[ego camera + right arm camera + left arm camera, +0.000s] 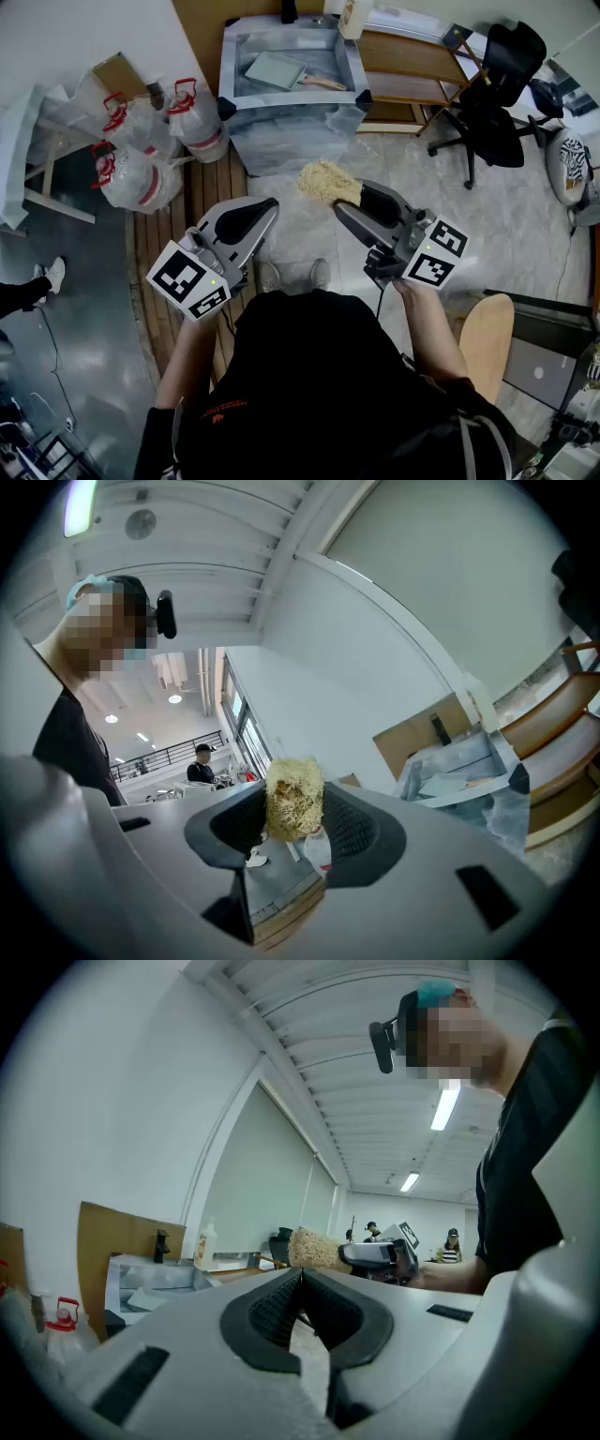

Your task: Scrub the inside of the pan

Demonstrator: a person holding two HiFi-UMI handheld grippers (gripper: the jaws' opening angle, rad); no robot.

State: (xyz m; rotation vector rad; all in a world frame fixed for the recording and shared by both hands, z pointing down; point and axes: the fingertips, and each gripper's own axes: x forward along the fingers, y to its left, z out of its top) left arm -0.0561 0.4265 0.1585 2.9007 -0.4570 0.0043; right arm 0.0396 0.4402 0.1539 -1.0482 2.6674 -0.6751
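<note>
- The step in hand looks like the approach, with scrubbing not yet begun. The pan (275,70) lies in the grey basin (291,131) at the far centre, well apart from both grippers.
- The right gripper (352,202) has its fingers closed on a straw-coloured scrubber (328,181), which sticks out past the tips.
- The left gripper (267,208) has its fingers pressed together with nothing between them.
- Next, the scrubber should probably go farther out and down into the basin, onto the pan's inner face. The left fingers would likely have to open to steady the wooden handle (323,82).
- Only the head view shows the pan in relation to both grippers.
- The right gripper view shows the scrubber (293,799) pinched between the pads, with the basin (459,761) off to the right.
- The left gripper view shows its own shut fingers (323,1297) and the scrubber (314,1249) beyond them.
</note>
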